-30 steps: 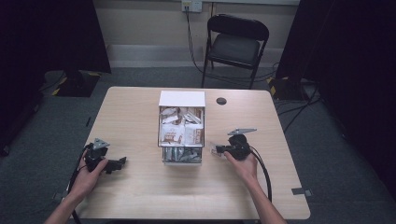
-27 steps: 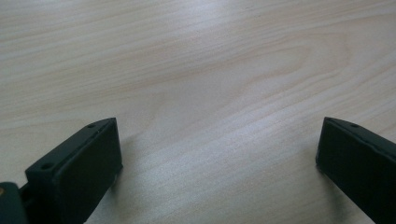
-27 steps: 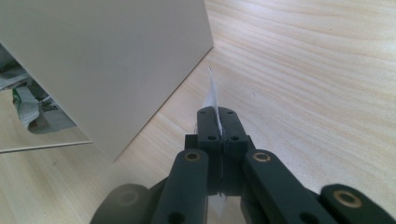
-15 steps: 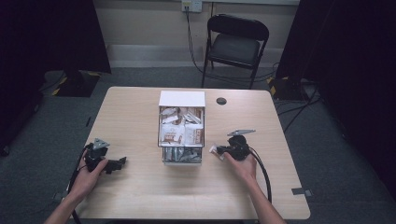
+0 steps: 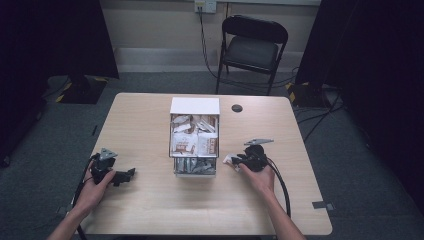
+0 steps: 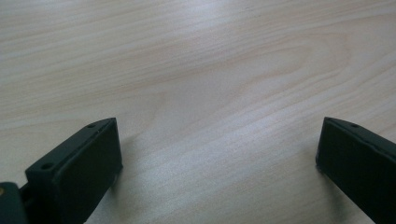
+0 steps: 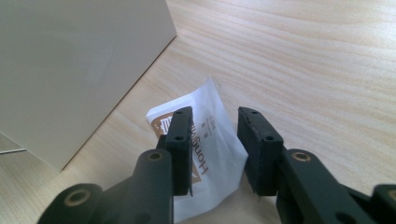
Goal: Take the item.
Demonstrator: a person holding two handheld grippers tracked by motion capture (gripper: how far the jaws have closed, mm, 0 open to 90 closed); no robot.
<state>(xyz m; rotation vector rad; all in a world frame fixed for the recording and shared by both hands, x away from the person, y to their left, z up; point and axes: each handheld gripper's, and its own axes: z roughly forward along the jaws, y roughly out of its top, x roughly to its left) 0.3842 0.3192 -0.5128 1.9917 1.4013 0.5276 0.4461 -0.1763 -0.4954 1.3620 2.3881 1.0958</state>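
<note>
A white sachet with brown print [image 7: 219, 154] lies flat on the table just right of a white box [image 7: 70, 70]. My right gripper [image 7: 215, 114] hovers over the sachet. Its jaws have just been opening, and the sachet lies between them with neither pad pressing on it. From above, the right gripper [image 5: 235, 161] and the sachet [image 5: 228, 159] sit beside the open white box [image 5: 195, 106], which holds several brown and white sachets [image 5: 194, 137]. My left gripper [image 5: 129, 174] rests at the front left of the table. In its own view the left gripper [image 6: 219, 126] stands open wide over bare wood.
The light wooden table [image 5: 150, 125] has a small black round hole [image 5: 237, 108] behind the box. A black folding chair [image 5: 252, 47] stands beyond the far edge. Cables trail from both grippers toward the front edge.
The right gripper has eased a little toward the front edge, with the white sachet staying on the table at its tips. The left hand has not moved.
</note>
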